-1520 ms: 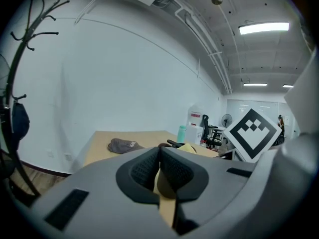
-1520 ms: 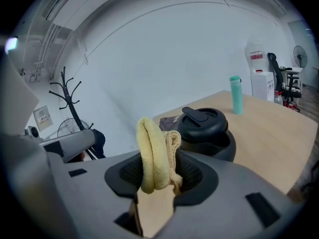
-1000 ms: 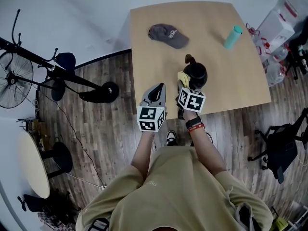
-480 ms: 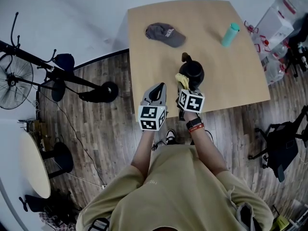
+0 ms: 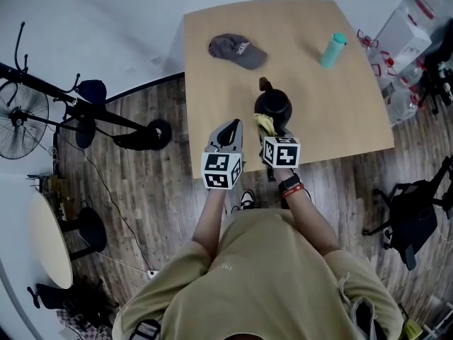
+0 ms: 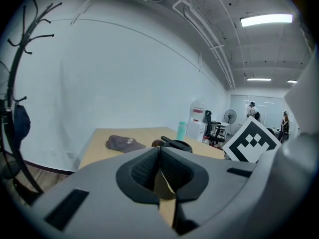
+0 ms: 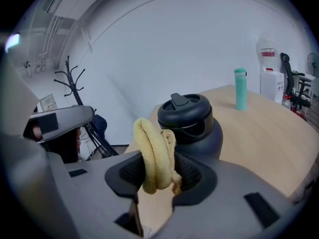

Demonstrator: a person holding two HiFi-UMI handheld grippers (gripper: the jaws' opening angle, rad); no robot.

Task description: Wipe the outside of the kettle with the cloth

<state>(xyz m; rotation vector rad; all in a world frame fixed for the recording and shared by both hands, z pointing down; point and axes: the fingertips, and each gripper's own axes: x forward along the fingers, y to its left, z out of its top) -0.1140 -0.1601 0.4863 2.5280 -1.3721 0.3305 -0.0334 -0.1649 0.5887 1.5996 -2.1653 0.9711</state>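
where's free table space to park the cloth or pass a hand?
Widest bare patch: table right of the kettle, nearer than the teal bottle, to the right edge. Smaller gap far side, between cap and bottle. Crowded: near edge, where left hand-held gripper, right hand-held gripper and its yellow cloth bunch by the kettle.

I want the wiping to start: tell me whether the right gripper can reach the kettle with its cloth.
Probably yes. The right gripper, shut on the yellow cloth, sits right by the black kettle, and nothing shows between them.

Overhead, two low views; kettle (image 5: 273, 105) shared
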